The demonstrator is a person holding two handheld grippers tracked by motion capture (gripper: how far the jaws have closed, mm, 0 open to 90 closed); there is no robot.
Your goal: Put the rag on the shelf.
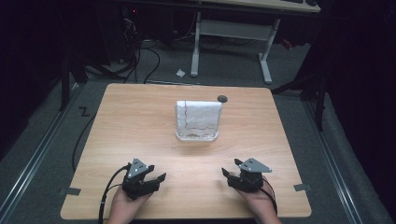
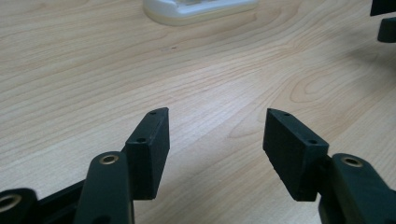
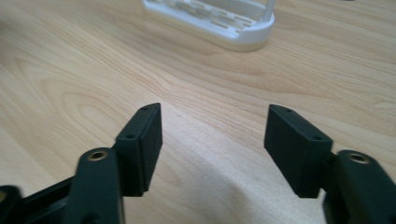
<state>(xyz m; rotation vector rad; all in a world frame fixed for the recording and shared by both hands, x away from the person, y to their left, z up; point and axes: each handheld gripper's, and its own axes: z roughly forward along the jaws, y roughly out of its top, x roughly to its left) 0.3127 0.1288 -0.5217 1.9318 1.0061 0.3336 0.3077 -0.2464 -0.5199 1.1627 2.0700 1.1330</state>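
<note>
Dark room, grey floor, cables and a white-legged desk (image 1: 231, 35) at the back; light wood surface (image 1: 140, 121) in the middle. High view: white rack (image 1: 197, 135) stands at mid-surface, a white cloth (image 1: 198, 114) with a thin reddish line draped upright over it; long axis of the rack runs left-right across the surface, broad face toward the person; small dark disc (image 1: 222, 98) just behind its right corner. Left gripper (image 1: 154, 176) and right gripper (image 1: 229, 169) sit low near the front edge, well apart from the rack and each other, both angled inward.

Left gripper view: jaws apart, only bare wood between them; left gripper (image 2: 217, 114) aims at the rack's base (image 2: 196, 11) at the top edge; the other gripper (image 2: 385, 18) at the far right.

Right gripper view: right gripper (image 3: 215, 109), jaws apart, nothing between; here the slotted floor of the rack (image 3: 212, 21) and a white upright post (image 3: 268, 9) show, detail the high view hides under cloth.
</note>
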